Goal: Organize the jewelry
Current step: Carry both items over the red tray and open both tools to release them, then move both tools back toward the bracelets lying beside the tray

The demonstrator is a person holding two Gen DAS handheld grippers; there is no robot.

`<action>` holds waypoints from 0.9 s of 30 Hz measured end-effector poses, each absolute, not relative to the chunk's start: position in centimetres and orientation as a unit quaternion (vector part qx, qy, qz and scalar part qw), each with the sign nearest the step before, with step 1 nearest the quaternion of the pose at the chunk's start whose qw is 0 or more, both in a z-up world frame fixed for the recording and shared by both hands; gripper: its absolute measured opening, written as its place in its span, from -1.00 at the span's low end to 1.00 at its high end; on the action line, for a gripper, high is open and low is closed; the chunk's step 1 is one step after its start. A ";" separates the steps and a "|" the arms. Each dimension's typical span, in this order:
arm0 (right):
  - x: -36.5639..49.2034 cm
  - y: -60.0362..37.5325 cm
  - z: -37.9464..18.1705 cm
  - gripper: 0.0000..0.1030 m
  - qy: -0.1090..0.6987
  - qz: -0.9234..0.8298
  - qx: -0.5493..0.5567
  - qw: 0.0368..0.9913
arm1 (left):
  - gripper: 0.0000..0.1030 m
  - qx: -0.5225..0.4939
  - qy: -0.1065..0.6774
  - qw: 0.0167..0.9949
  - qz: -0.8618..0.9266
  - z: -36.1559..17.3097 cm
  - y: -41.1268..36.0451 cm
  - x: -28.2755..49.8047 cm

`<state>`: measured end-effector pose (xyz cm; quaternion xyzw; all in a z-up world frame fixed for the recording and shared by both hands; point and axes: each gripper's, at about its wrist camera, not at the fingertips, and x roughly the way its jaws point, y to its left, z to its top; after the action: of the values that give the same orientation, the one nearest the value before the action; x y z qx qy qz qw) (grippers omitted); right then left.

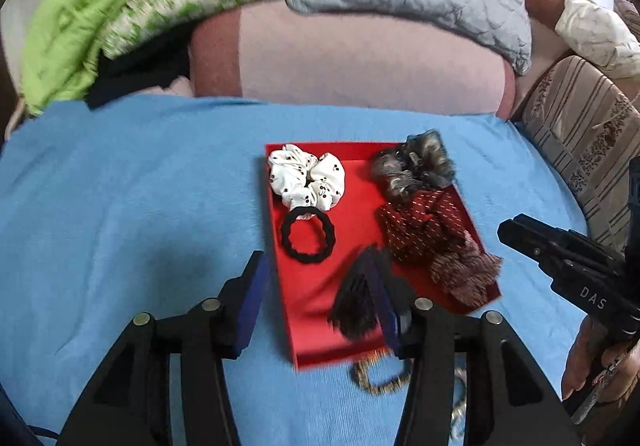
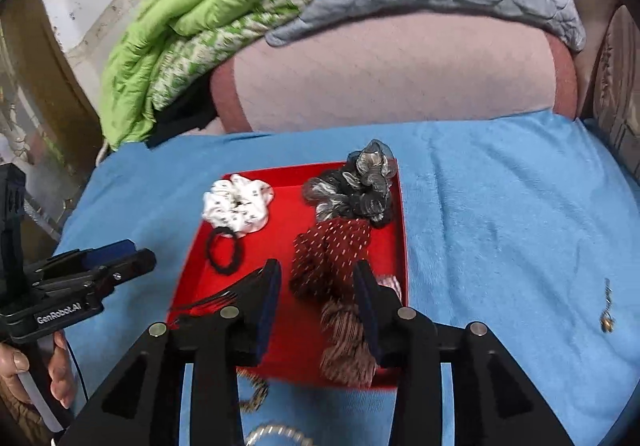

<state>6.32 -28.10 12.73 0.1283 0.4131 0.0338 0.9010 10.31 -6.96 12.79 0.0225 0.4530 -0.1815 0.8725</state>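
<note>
Tray: red tray [image 1: 316,310], frame centre, on blue bedspread [image 1: 120,206].
Scrunchies: four; white [image 1: 306,176], grey [image 1: 412,164], maroon [image 1: 424,226], striped [image 1: 466,270].
Bands: one black hair tie [image 1: 306,236].
Tongs: left tongs [image 1: 320,286] wide; right tongs [image 2: 318,300] wide, both unladen.

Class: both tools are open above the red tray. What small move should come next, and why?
Probably lower the left tool toward the gold band lying on the blue cloth just outside the tray; the scrunchies are already inside, and both tools are empty.
</note>
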 end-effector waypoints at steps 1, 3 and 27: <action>5.4 -28.0 13.2 -0.18 0.410 0.034 0.128 0.903 | 0.03 0.024 0.445 0.878 -0.175 13.6 -6.6 9.1; 3.5 -27.6 14.0 -0.14 0.404 0.035 0.131 0.905 | 0.08 0.026 0.429 0.888 -0.164 15.1 -6.0 6.6; -12.6 -24.1 14.9 -0.13 0.395 0.027 0.155 0.905 | 0.16 0.051 0.354 0.929 -0.096 21.1 -2.8 -10.9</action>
<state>-12.57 -24.11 14.85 0.1555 0.3952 0.0270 0.9049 -10.94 -2.75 21.10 0.0506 0.3540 -0.0958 0.9289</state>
